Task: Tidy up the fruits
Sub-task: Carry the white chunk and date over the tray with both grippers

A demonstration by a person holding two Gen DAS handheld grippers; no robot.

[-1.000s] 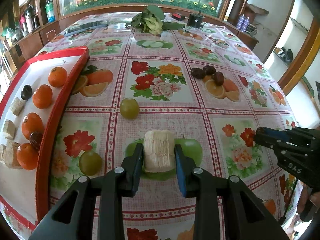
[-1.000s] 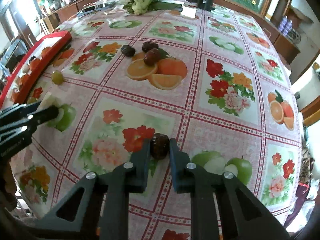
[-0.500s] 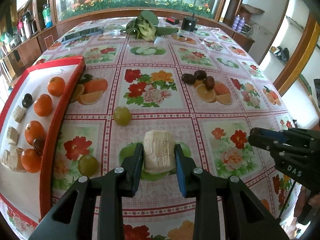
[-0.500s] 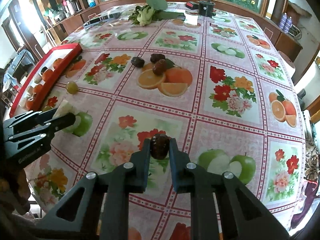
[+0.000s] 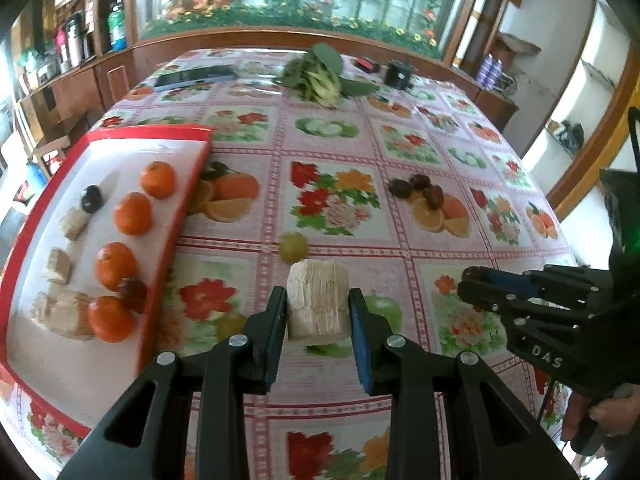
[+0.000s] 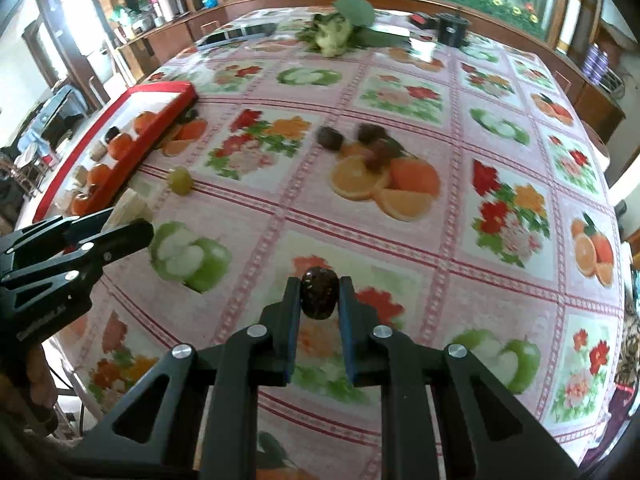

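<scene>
My left gripper (image 5: pixel 319 306) is shut on a pale sugarcane chunk (image 5: pixel 318 304), held above the table right of the red tray (image 5: pixel 176 216). The tray holds several oranges (image 5: pixel 132 213), cane chunks (image 5: pixel 60 266) and dark dates (image 5: pixel 91 198). My right gripper (image 6: pixel 319 298) is shut on a dark date (image 6: pixel 319 293) above the tablecloth. Three dates (image 6: pixel 374 148) lie at mid-table. A green grape (image 5: pixel 294 246) lies ahead of the left gripper; another (image 5: pixel 230 322) shows partly behind its left finger.
Leafy greens (image 5: pixel 320 78), a phone (image 5: pixel 194 76) and a black cup (image 5: pixel 398 74) sit at the table's far end. The right gripper shows at the right of the left wrist view (image 5: pixel 532 304). Wooden cabinets ring the table.
Both grippers have lifted higher with their loads and swung left, towards the tray. The left gripper's view now sits closer to the tray; both grips are unchanged.
</scene>
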